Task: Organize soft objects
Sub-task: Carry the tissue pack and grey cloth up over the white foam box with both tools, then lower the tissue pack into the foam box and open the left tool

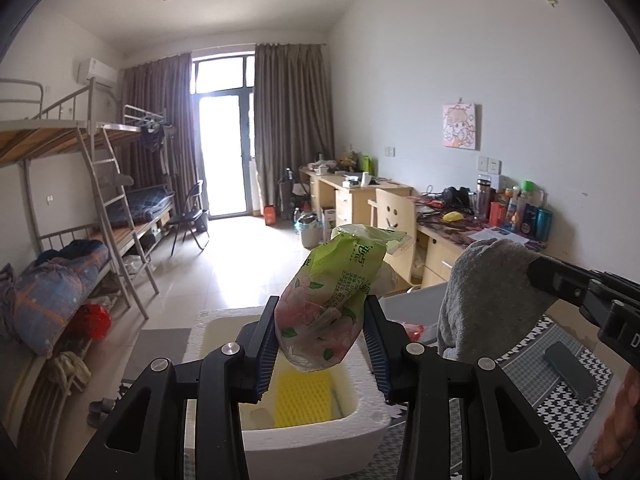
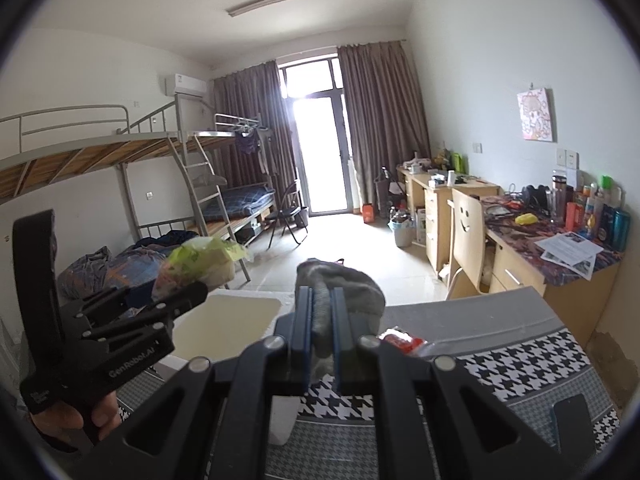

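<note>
My left gripper (image 1: 320, 320) is shut on a green and pink floral tissue pack (image 1: 340, 292), held in the air above a white foam box (image 1: 320, 440). A yellow sponge (image 1: 304, 400) lies inside the box. My right gripper (image 2: 322, 312) is shut on a grey cloth (image 2: 344, 288), held up over the table. The cloth also shows at the right of the left wrist view (image 1: 488, 292). The left gripper with the tissue pack (image 2: 200, 260) shows at the left of the right wrist view, above the foam box (image 2: 224, 324).
The table has a houndstooth cloth (image 2: 532, 364). A red and white packet (image 2: 400, 338) and a dark phone (image 1: 568, 368) lie on it. Bunk beds (image 1: 80, 200) stand left, and a cluttered desk (image 1: 460, 220) with a chair stands right.
</note>
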`<state>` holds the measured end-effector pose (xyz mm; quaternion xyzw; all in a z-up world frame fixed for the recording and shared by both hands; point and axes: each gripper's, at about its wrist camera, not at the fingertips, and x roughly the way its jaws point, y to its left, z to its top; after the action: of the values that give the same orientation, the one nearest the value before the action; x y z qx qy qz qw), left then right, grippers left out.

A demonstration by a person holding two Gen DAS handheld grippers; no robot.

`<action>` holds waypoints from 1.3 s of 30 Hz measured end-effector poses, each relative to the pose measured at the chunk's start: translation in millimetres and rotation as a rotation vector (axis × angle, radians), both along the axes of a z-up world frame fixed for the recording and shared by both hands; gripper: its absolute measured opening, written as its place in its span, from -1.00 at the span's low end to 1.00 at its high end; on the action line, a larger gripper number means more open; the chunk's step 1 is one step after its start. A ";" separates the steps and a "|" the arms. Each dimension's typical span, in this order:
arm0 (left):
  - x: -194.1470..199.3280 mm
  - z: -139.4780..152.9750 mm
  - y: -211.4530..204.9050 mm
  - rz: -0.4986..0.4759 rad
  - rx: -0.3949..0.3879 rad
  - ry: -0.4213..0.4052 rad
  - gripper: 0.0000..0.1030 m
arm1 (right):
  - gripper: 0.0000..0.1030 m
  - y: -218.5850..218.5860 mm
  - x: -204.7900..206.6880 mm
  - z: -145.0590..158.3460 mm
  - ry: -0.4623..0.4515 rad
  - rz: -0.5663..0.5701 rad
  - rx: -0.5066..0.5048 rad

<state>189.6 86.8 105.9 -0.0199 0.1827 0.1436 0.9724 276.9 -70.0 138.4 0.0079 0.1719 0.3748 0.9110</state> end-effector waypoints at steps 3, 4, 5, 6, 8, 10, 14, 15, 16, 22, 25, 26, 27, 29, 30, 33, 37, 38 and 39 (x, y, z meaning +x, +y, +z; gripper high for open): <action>1.1 -0.9 2.3 0.023 0.006 0.001 -0.19 | -0.79 7.0 0.7 1.1 -0.001 0.015 -0.004; 1.4 -1.1 3.7 0.033 0.009 0.002 -0.19 | -0.79 8.9 0.6 1.3 -0.002 0.020 -0.004; 1.8 -1.4 4.4 0.041 0.012 0.003 -0.19 | -0.79 11.0 0.5 1.8 -0.003 0.025 -0.005; 1.5 -1.7 6.2 0.046 0.013 0.005 -0.19 | -0.79 13.5 0.5 2.3 -0.004 0.031 -0.003; 0.1 -2.5 10.9 0.062 0.012 0.007 -0.19 | -0.79 16.6 2.1 2.9 0.001 0.040 -0.003; -2.1 -3.3 14.9 0.079 0.019 0.006 -0.19 | -0.79 20.4 3.1 3.2 0.005 0.053 -0.005; -2.3 -5.9 21.7 0.105 0.015 0.013 -0.19 | -0.79 30.3 4.5 2.7 0.006 0.073 -0.014; -1.6 -6.3 22.5 0.110 0.015 0.016 -0.19 | -0.79 31.3 4.9 2.2 0.008 0.074 -0.013; -1.6 -7.2 24.3 0.116 0.013 0.019 -0.19 | -0.79 33.8 4.9 1.9 0.011 0.078 -0.013; 1.0 -12.8 33.2 0.134 -0.008 0.036 -0.19 | -0.79 45.2 0.6 2.2 0.008 0.108 -0.019; 5.9 -18.0 36.8 0.132 -0.021 0.054 -0.19 | -0.79 47.5 -0.7 2.8 0.007 0.117 -0.025; 8.1 -19.0 37.3 0.134 -0.025 0.060 -0.19 | -0.79 48.2 -1.0 3.1 0.005 0.120 -0.026; 9.9 -20.8 38.1 0.136 -0.029 0.066 -0.19 | -0.79 49.3 -1.5 3.0 0.002 0.124 -0.029; 14.3 -24.5 38.3 0.136 -0.037 0.079 -0.19 | -0.79 51.9 -0.8 2.4 0.004 0.128 -0.031; 16.3 -25.6 39.5 0.135 -0.041 0.084 -0.19 | -0.79 53.3 -0.6 2.2 0.005 0.130 -0.034; 20.3 -30.5 43.2 0.134 -0.052 0.103 -0.19 | -0.79 57.7 -0.2 1.5 0.007 0.130 -0.043; 26.9 -37.0 51.0 0.141 -0.076 0.130 -0.19 | -0.79 60.8 -1.4 1.7 0.001 0.135 -0.048; 29.2 -38.8 52.4 0.139 -0.079 0.136 -0.19 | -0.79 60.6 -1.3 1.4 0.002 0.135 -0.048; 31.4 -40.1 52.5 0.135 -0.079 0.142 -0.19 | -0.79 60.7 -1.0 1.1 0.003 0.135 -0.048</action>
<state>221.0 139.3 65.8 -0.0603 0.2552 0.2023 0.9436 275.9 -9.4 139.5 -0.0249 0.1821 0.4313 0.8833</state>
